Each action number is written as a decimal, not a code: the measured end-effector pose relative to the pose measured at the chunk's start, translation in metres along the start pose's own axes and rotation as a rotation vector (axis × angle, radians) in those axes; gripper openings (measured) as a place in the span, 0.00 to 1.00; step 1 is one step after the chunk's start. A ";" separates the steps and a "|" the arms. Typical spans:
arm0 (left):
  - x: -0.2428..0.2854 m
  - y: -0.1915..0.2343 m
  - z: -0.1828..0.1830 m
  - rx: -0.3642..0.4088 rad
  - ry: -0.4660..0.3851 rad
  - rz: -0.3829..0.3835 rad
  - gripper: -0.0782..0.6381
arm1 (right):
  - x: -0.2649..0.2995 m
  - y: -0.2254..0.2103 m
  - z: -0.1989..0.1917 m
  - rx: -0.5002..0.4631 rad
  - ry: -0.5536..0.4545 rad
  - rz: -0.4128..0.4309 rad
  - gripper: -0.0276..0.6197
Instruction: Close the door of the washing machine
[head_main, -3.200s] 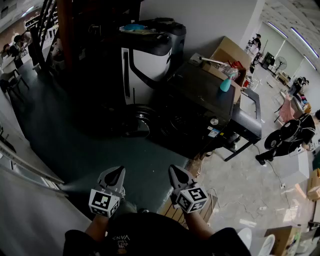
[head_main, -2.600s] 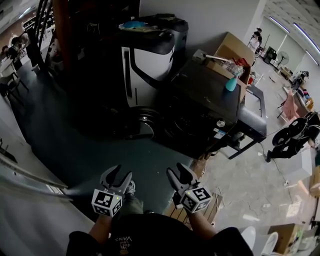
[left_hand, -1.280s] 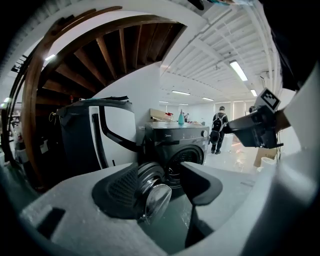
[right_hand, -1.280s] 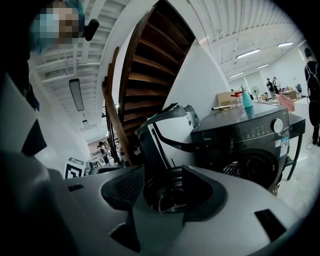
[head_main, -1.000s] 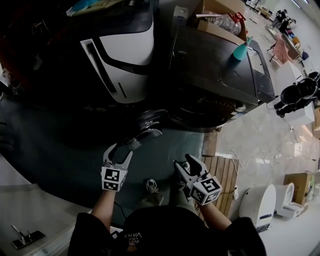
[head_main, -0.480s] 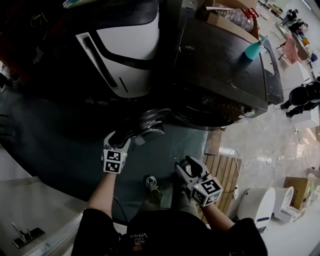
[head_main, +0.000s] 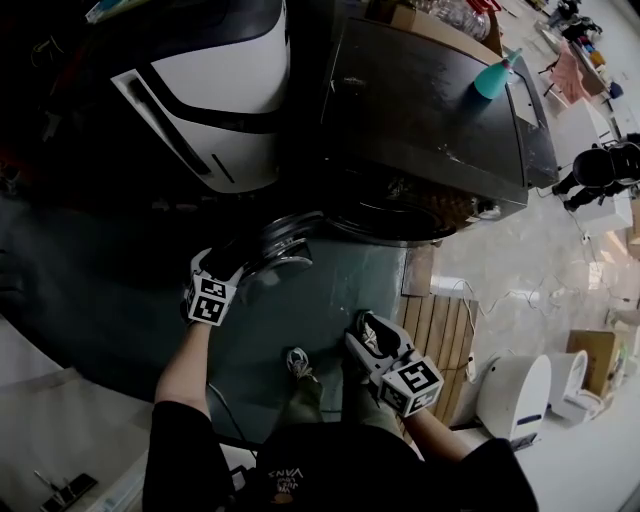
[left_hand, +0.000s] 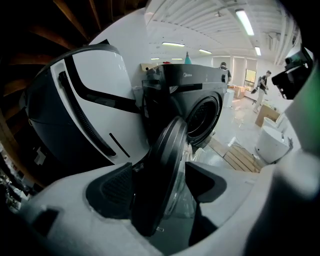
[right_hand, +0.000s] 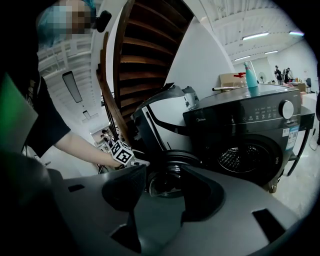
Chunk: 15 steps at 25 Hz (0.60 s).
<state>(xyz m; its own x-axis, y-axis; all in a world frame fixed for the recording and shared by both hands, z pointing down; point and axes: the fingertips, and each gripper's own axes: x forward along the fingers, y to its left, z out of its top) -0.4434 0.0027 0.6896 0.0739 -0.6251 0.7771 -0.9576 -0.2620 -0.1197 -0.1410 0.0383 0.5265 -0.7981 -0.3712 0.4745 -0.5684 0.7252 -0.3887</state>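
The left claw (left_hand: 159, 186) (head_main: 226, 262) stands wide, its jaws having just been opening, and the rim of the door (left_hand: 166, 165) sits between them. The left pad lies against or just beside the rim's outer face; the right pad stands clear of the glass side, so nothing is gripped.

The door is a round disc standing nearly upright, seen edge-on from this claw, its top leaning a little right toward the drum opening (left_hand: 202, 117). In the head view the door (head_main: 272, 250) juts out from the front of the washer (head_main: 430, 120) toward the lower left, swung fully open, its free edge at the claw's tips. The bulging glass faces the washer (left_hand: 192, 100).

The left arm (head_main: 180, 370) reaches forward, nearly straight, and the claw slants down onto the door's outer edge.

The right claw (right_hand: 159, 192) (head_main: 368, 328) is also apart, its jaws having just been closing slightly, with nothing between them. It is held close to the body, well apart from the door (right_hand: 167, 181), pointing toward the washer (right_hand: 250, 135) and slightly down.
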 end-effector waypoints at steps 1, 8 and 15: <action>0.005 0.000 -0.003 0.004 0.021 -0.015 0.57 | -0.002 -0.002 -0.001 0.004 -0.001 -0.007 0.34; 0.022 -0.005 -0.011 -0.012 0.121 -0.062 0.61 | -0.014 -0.017 -0.021 0.035 0.012 -0.028 0.34; 0.019 -0.018 -0.015 0.008 0.165 -0.094 0.61 | -0.018 -0.022 -0.023 0.053 -0.015 -0.058 0.34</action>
<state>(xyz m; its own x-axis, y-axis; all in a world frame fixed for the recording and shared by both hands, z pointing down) -0.4287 0.0068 0.7160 0.1155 -0.4690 0.8756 -0.9465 -0.3193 -0.0462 -0.1094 0.0420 0.5448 -0.7661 -0.4209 0.4857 -0.6235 0.6702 -0.4026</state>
